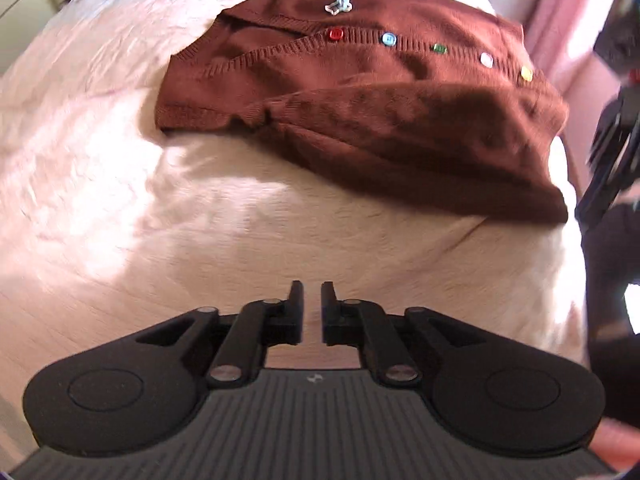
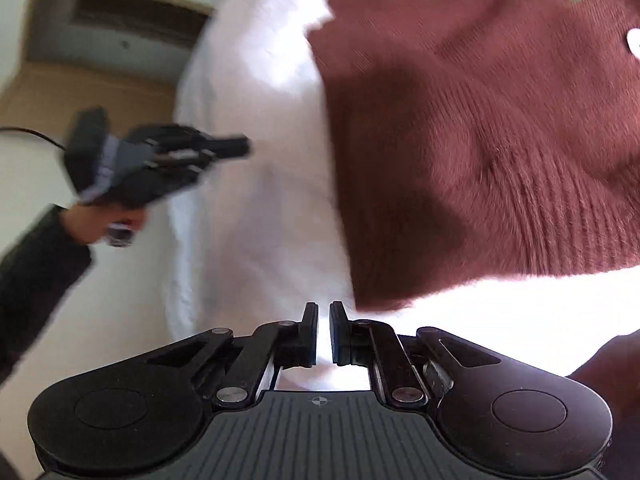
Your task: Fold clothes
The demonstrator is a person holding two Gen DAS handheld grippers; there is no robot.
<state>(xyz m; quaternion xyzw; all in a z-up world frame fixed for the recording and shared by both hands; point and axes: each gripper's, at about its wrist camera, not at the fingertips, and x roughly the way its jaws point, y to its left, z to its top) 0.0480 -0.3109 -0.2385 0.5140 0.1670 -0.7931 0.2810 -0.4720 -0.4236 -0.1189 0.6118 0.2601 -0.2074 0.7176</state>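
A brown knit cardigan (image 1: 360, 120) with several coloured buttons lies partly folded on the pale bed cover (image 1: 200, 220). It fills the upper right of the right wrist view (image 2: 500, 140). My left gripper (image 1: 312, 292) hovers over bare cover in front of the cardigan, jaws nearly closed with a narrow gap, holding nothing. It also shows blurred in the right wrist view (image 2: 236, 147). My right gripper (image 2: 324, 312) hovers just off the cardigan's near corner, jaws almost together, empty. It shows blurred at the right edge of the left wrist view (image 1: 612, 148).
The bed's edge (image 2: 180, 200) drops to a wooden floor (image 2: 80, 92) and a door on the left. A pink curtain (image 1: 560, 8) hangs beyond the bed. The person's dark sleeve (image 2: 36, 256) is at left.
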